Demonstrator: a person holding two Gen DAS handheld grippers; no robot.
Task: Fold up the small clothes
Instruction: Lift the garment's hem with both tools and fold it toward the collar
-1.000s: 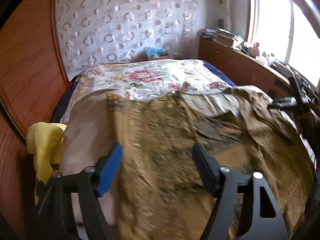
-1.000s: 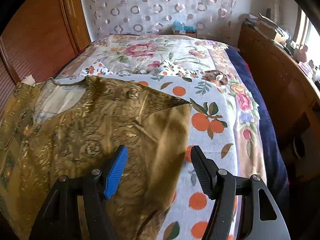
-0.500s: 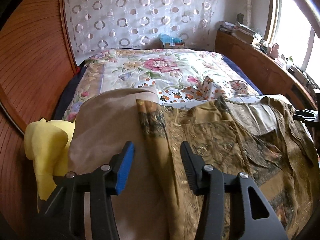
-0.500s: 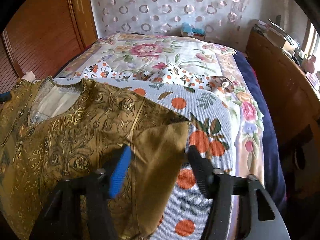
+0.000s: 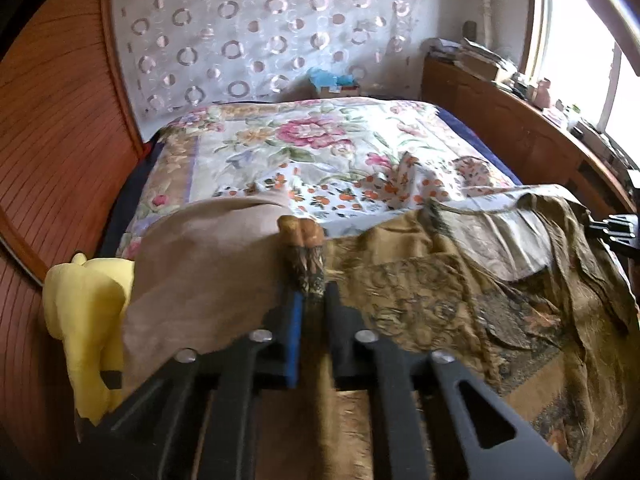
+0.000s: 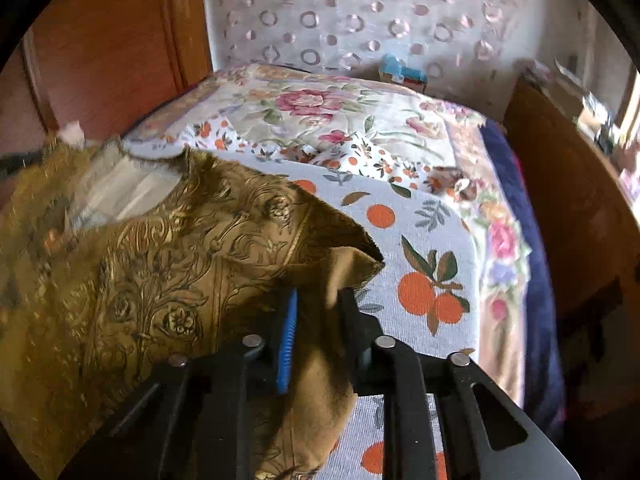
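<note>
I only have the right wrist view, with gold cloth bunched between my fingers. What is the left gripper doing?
Observer: The left gripper is closing on a bunched fold of the same gold patterned garment, at its other edge.
Operator: Anything beside that edge that I can't see?
Observer: Yes, a plain tan cloth lies right against the left gripper, covering the near left part of the bed.
Operator: Anything else over there?
Observer: A yellow garment hangs at the far left edge, beside the tan cloth.
</note>
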